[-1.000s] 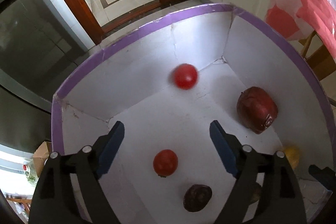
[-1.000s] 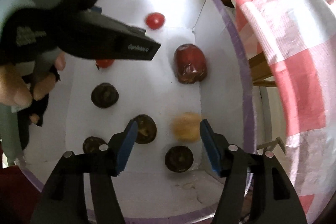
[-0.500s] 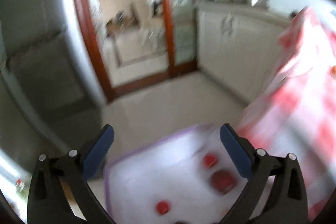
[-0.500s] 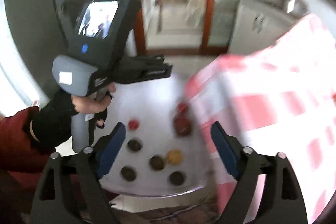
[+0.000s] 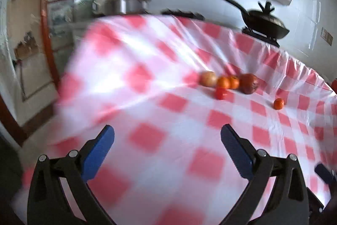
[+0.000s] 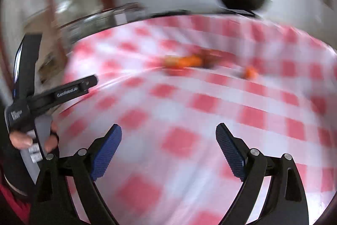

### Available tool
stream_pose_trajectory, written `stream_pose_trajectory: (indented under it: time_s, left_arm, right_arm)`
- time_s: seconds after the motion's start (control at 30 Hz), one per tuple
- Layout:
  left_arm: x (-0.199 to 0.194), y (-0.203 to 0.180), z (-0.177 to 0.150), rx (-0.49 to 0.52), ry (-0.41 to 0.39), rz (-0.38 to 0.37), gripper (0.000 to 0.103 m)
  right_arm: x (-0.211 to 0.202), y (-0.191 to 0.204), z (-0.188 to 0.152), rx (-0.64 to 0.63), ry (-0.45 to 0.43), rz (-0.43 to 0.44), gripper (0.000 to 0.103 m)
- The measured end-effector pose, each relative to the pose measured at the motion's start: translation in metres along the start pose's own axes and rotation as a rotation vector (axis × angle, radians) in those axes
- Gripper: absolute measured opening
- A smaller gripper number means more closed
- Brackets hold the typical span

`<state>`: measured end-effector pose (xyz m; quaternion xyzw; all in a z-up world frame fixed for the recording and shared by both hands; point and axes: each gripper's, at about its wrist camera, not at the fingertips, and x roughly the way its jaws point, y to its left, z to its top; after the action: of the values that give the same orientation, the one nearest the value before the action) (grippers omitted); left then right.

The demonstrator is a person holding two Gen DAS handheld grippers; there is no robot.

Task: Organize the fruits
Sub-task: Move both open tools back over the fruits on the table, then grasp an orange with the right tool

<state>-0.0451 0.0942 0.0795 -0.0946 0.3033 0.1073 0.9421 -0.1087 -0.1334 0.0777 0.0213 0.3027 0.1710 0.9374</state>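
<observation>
Left tongs [image 5: 167, 134] are seen spread wide and empty; right tongs [image 6: 168, 133] are opening, nothing between them. A cluster of small orange, red and dark round fruits [image 5: 228, 83] is seen far ahead on the bench under a red-and-white checked plastic cloth [image 5: 147, 136].

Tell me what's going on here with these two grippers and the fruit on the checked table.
A person is sorting fruit with a handheld gripper in each hand. Right now the left gripper is open and empty, and the right gripper is opening with nothing between its pads. Both point across the red-and-white checked tablecloth toward a cluster of fruit farther back, with a lone orange sitting apart from it. Nothing on the table is being touched at the moment.
</observation>
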Motion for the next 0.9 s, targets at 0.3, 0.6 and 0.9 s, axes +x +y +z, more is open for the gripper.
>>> stream_pose_trajectory:
  time_s: [0.3, 0.6, 0.9]
  left_arm:
    - [0.107, -0.076, 0.033, -0.095, 0.044, -0.028, 0.101]
    - [0.139, -0.085, 0.049, -0.075, 0.013, -0.128, 0.101]
    - [0.149, -0.055, 0.048, -0.208, 0.057, -0.116, 0.101]
  right_arm:
    - [0.032, -0.126, 0.002, 0.311, -0.142, -0.164, 0.088]
    - [0.033, -0.135, 0.025, 0.318, -0.069, -0.192, 0.088]
    - [0.158, -0.167, 0.095, 0.285, 0.079, -0.261, 0.083]
